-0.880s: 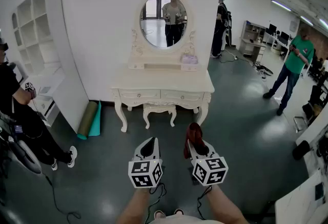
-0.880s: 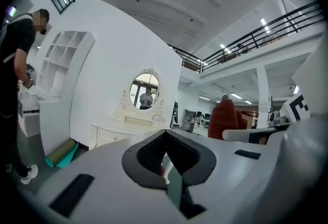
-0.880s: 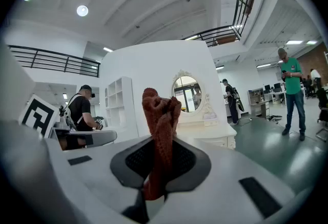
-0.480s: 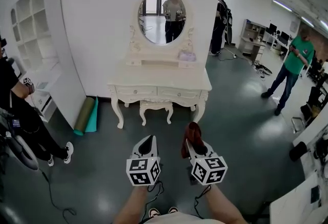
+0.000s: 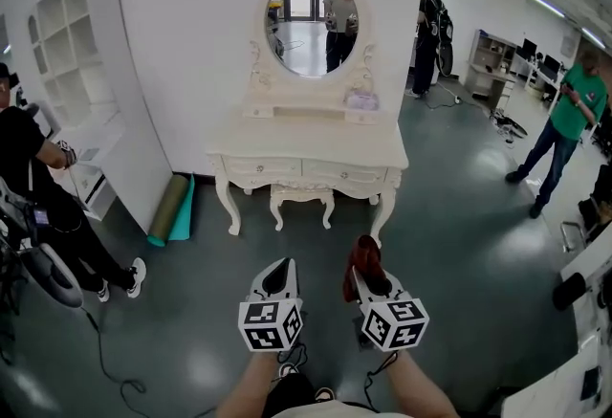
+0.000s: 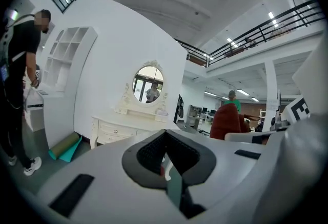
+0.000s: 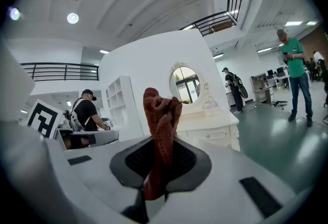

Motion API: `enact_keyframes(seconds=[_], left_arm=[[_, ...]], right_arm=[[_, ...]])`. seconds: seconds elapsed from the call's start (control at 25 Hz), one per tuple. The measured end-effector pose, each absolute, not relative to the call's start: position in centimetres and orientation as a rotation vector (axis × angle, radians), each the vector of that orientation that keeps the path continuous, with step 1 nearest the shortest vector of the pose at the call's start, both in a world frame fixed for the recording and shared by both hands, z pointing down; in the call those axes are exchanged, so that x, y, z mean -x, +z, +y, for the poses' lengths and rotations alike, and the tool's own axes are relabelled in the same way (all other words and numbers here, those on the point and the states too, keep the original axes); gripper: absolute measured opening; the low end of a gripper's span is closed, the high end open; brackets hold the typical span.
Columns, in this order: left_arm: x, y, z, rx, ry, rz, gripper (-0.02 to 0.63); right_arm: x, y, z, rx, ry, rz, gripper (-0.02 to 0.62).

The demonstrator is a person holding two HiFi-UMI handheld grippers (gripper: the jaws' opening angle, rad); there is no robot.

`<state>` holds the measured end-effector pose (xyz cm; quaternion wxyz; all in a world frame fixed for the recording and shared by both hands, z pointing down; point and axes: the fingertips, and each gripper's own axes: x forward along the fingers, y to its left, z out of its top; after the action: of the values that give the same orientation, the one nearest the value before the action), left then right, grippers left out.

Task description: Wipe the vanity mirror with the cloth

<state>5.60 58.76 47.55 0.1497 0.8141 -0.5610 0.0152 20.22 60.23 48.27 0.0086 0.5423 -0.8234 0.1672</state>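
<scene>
- Holding the red cloth (image 7: 162, 120) upright, our right gripper (image 7: 160, 169) has its jaws clamped on the cloth's lower part, and the bunched top stands above them.
- In the head view we see this cloth (image 5: 363, 255) sticking out ahead of the right gripper (image 5: 367, 278), over the grey floor (image 5: 459, 244).
- Our left gripper (image 6: 166, 161) has its jaws pressed together with nothing between them.
- In the head view the left gripper (image 5: 278, 276) sits just beside the right one, both low in front of us.
- The oval vanity mirror (image 5: 313, 16) stands upright at the back of a cream dressing table (image 5: 306, 146), against the white wall and well apart from both grippers.
- A small stool (image 5: 301, 199) is tucked under the table, and rolled mats (image 5: 172, 211) lie by the wall to its left.
- A white shelf unit (image 5: 76, 72) stands further left, and a person in green (image 5: 570, 115) stands off to our right.
</scene>
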Motion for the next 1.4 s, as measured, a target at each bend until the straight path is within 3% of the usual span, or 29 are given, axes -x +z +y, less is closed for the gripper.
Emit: enact_keyframes(seconds=[0.36,1.0,1.4], left_arm=[[-3.9,48.1,51.0,-2.327,0.042,-1.649,0.006],[4.8,46.4,30.2,-2.363,0.025,-1.634,0.006],[5.8,48.4,22.9,-2.354,0.052,-1.572,0.006]], right_arm=[[-19.4,49.4,52.1,-1.694,0.559,-2.575,0.058],[-10.1,47.2,30.9,-1.674,0.475,-2.577,0.058],[-11.5,49.5,24.2,-1.757,0.555,-2.451,0.058]])
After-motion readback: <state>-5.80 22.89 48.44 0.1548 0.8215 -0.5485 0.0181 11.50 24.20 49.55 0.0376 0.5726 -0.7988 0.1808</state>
